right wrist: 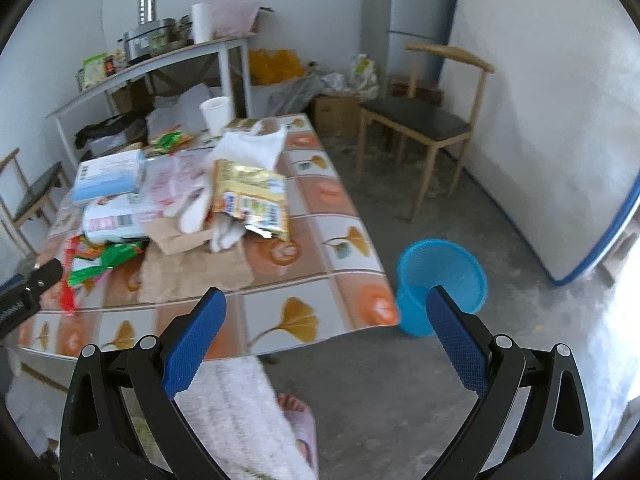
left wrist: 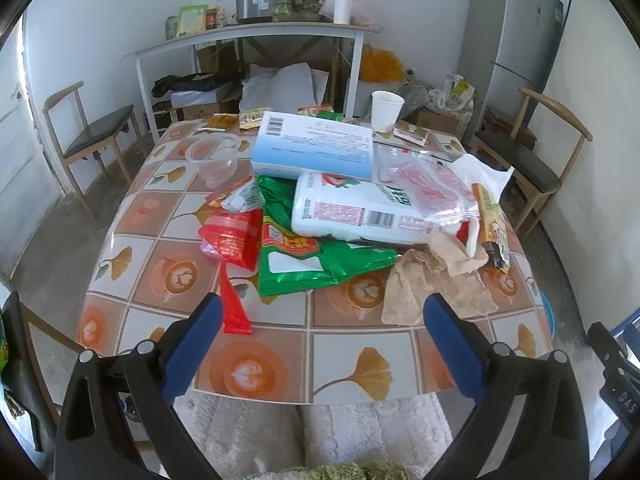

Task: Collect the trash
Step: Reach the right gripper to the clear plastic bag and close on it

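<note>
A heap of trash covers the tiled table: a green wrapper, a red wrapper, crumpled brown paper, a white packet, a blue-and-white box and a white paper cup. My left gripper stands open over the table's near edge, just short of the heap, holding nothing. A blue waste basket sits on the floor by the table's right corner. My right gripper hangs open and empty between that corner and the basket. The gold wrapper lies at the heap's right side.
A clear plastic cup lies left of the heap. Wooden chairs stand on both sides. A cluttered shelf table and a grey fridge line the back wall. A person's slippered foot is on the floor below.
</note>
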`<control>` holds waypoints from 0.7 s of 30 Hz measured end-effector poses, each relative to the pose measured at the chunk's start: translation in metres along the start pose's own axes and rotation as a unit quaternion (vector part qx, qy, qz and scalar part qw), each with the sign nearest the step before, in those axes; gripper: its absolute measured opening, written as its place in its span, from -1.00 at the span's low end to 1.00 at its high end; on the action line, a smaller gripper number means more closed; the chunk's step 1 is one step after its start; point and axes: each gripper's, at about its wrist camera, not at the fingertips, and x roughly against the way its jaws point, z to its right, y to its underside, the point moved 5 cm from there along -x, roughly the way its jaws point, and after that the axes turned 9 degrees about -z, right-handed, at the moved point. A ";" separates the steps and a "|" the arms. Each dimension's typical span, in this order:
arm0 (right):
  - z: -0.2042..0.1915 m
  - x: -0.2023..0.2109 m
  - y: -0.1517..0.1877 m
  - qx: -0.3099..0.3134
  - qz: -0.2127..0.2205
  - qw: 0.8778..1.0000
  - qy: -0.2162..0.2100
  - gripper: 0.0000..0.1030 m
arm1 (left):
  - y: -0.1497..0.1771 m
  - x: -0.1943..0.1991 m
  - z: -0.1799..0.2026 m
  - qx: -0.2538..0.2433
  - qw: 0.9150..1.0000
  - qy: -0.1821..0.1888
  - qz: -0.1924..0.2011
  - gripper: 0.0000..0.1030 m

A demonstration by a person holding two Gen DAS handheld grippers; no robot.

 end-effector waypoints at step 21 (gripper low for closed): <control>-0.106 -0.021 -0.033 0.197 -0.014 0.980 -0.008 0.87 | -0.022 -0.039 -0.105 0.092 0.992 0.067 0.050 0.91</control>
